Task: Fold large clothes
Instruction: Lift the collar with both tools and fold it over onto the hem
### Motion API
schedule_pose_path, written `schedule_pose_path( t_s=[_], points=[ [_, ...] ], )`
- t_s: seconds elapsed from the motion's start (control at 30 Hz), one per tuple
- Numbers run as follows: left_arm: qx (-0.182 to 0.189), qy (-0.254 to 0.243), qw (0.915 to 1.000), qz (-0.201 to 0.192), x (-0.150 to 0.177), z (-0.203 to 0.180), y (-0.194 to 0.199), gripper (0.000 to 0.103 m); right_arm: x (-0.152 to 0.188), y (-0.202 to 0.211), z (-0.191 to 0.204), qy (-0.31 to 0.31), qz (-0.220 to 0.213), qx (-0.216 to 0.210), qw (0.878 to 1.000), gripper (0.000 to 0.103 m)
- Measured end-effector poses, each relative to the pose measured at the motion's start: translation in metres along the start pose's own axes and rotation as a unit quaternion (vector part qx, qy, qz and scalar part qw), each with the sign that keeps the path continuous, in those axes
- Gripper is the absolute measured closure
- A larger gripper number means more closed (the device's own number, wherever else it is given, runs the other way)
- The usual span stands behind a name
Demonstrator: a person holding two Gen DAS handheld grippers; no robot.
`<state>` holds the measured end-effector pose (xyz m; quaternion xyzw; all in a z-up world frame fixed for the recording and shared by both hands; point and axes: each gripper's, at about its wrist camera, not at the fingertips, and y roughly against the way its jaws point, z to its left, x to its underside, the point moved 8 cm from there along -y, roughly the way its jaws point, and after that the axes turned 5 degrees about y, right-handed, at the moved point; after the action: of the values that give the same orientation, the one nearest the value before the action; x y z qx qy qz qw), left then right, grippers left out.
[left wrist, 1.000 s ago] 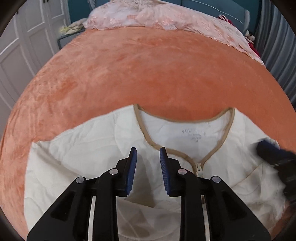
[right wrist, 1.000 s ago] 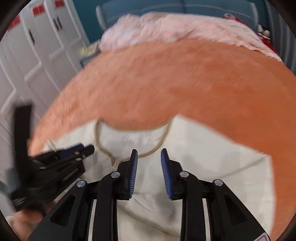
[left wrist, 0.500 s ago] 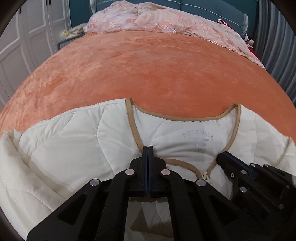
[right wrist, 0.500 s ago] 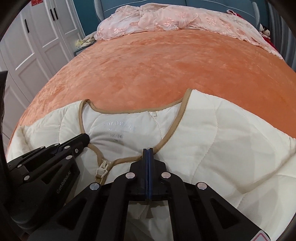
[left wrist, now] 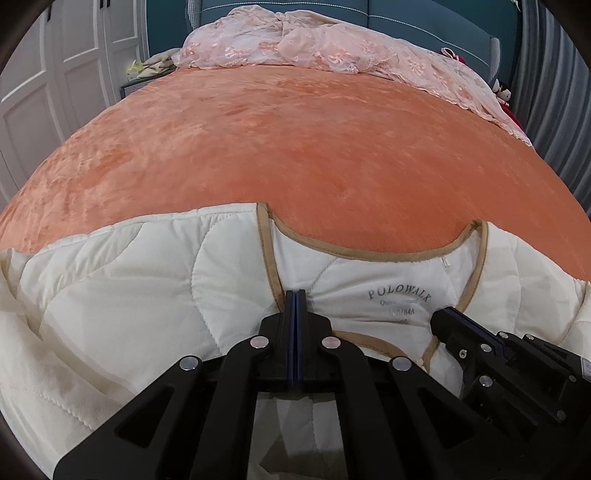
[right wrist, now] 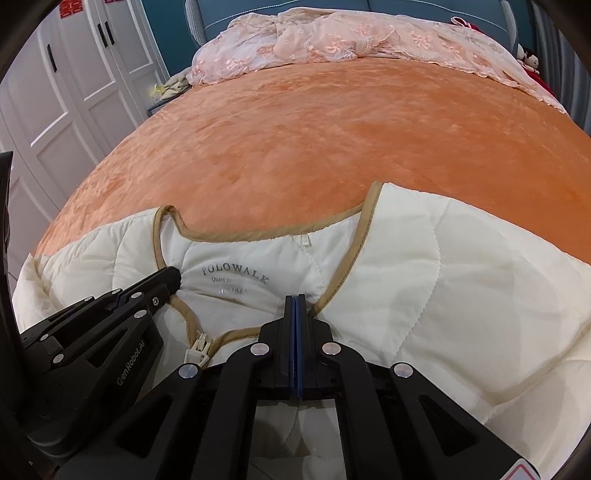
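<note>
- A cream quilted jacket [left wrist: 122, 295] is seen spread at the near edge of the bed [left wrist: 295, 140], collar end pointing toward the headboard, on an orange plush blanket [right wrist: 332, 140].
- The left tongs [left wrist: 295, 295] are closed tight, pads pressed together, and the tan-trimmed neckline [left wrist: 267, 258] of the jacket is pinched at the wearer-side edge just left of the printed label [left wrist: 399, 299].
- The right tongs [right wrist: 295, 301] are likewise clamped flat, with the opposite run of the tan trim gripped, just right of the label [right wrist: 236, 275].
- From the left wrist view, the right tongs [left wrist: 439, 317] are seen coming in from the right, tip resting beside the label; from the right wrist view, the left tongs [right wrist: 171, 277] are seen coming in from the left, tip touching the collar trim.
- The two grips are set near each other, on either side of the open neck; the zipper pull [right wrist: 197, 349] is seen lying between them, below the label.
- The inner lining with the "POLOWALK" print is exposed inside the neck opening.
- A pink lace cover [left wrist: 332, 51] is heaped at the far end of the bed, against a teal headboard [left wrist: 424, 18].
- White wardrobe doors [right wrist: 74, 74] are seen to the left.
- No container is shown; whether anything is held inside the jacket cannot be told.
</note>
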<state>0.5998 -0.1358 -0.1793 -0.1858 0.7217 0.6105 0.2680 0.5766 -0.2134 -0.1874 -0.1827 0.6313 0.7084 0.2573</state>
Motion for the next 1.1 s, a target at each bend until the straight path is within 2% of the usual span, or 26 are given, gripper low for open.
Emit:
schedule_pose_path(
  t_s=[0.53, 0.6, 0.67, 0.7, 0.73, 0.77, 0.8, 0.83, 0.87, 0.9, 0.93, 1.03, 1.1],
  points=[
    [-0.002, 0.001, 0.9999, -0.010, -0.001, 0.001, 0.000, 0.103, -0.001, 0.000, 0.000, -0.003, -0.009, 0.003, 1.000, 0.103],
    [-0.013, 0.000, 0.9998, -0.014, -0.001, 0.002, 0.004, 0.103, -0.002, 0.005, -0.001, -0.007, -0.018, 0.001, 1.000, 0.103],
    [-0.039, 0.001, 0.9989, -0.026, -0.001, 0.005, 0.014, 0.102, -0.002, 0.022, -0.012, -0.030, -0.049, 0.025, 0.998, 0.103],
    [-0.050, 0.005, 0.9982, -0.033, 0.001, 0.008, 0.021, 0.102, -0.001, 0.037, -0.023, -0.050, -0.075, 0.063, 0.994, 0.103],
    [-0.062, 0.012, 0.9972, -0.040, 0.003, 0.013, 0.030, 0.102, 0.004, 0.065, -0.041, -0.096, -0.117, 0.101, 0.983, 0.103],
    [-0.069, 0.022, 0.9960, -0.053, 0.004, 0.018, 0.046, 0.102, 0.010, 0.081, -0.050, -0.124, -0.135, 0.106, 0.977, 0.101],
    [-0.083, 0.033, 0.9938, -0.067, 0.005, 0.024, 0.062, 0.099, 0.018, 0.097, -0.060, -0.156, -0.149, 0.100, 0.971, 0.098],
    [-0.101, 0.049, 0.9902, -0.083, 0.007, 0.033, 0.081, 0.090, 0.030, 0.114, -0.069, -0.188, -0.153, 0.078, 0.967, 0.094],
    [-0.087, 0.070, 0.9883, -0.104, 0.012, 0.041, 0.108, 0.080, 0.043, 0.129, -0.074, -0.205, -0.150, 0.052, 0.966, 0.094],
    [-0.054, 0.077, 0.9893, -0.112, 0.018, 0.045, 0.128, 0.058, 0.052, 0.140, -0.077, -0.209, -0.148, 0.038, 0.966, 0.094],
    [-0.029, 0.080, 0.9898, -0.114, 0.026, 0.051, 0.147, 0.041, 0.071, 0.164, -0.080, -0.197, -0.145, 0.032, 0.969, 0.094],
    [-0.022, 0.067, 0.9929, -0.096, 0.064, 0.083, 0.193, 0.041, 0.120, 0.221, -0.087, -0.145, -0.133, 0.037, 0.980, 0.093],
    [-0.031, 0.056, 0.9969, -0.046, 0.097, 0.111, 0.207, 0.041, 0.151, 0.247, -0.097, -0.123, -0.110, 0.046, 0.985, 0.088]
  ],
)
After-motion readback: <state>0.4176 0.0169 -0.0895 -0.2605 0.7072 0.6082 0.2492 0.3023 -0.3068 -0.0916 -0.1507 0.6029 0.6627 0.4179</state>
